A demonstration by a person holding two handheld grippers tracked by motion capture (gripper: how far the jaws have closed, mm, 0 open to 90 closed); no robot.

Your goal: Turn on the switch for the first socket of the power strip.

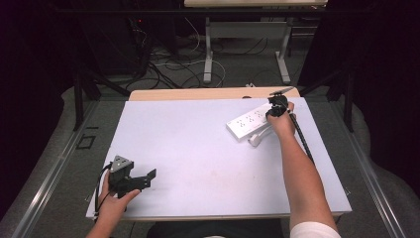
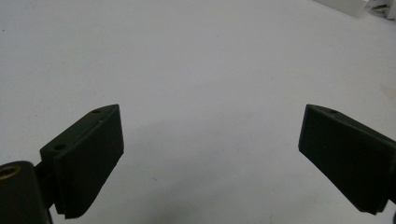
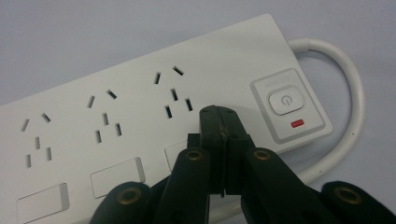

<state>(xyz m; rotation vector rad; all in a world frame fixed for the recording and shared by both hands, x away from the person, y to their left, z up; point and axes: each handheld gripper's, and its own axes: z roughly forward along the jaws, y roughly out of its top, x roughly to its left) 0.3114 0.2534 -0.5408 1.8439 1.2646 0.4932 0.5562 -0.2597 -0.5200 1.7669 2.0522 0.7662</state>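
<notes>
A white power strip (image 1: pixel 250 122) lies at the far right of the white tabletop, its white cable (image 1: pixel 258 137) curling beside it. In the right gripper view the power strip (image 3: pixel 140 107) shows several socket groups, a power button (image 3: pixel 285 99) and a small red light (image 3: pixel 296 123). My right gripper (image 1: pixel 274 110) hovers over the strip's button end with jaws pressed together and nothing between them; its tip (image 3: pixel 218 114) sits just left of the button. My left gripper (image 1: pixel 148 177) rests near the front left corner, jaws wide apart over bare table (image 2: pixel 205 135).
The white tabletop (image 1: pixel 198 144) has a wooden strip along its far edge (image 1: pixel 198 94). Beyond the table are another desk's legs (image 1: pixel 208 54) and tangled cables (image 1: pixel 168 69) on the floor. Dark curtains close off both sides.
</notes>
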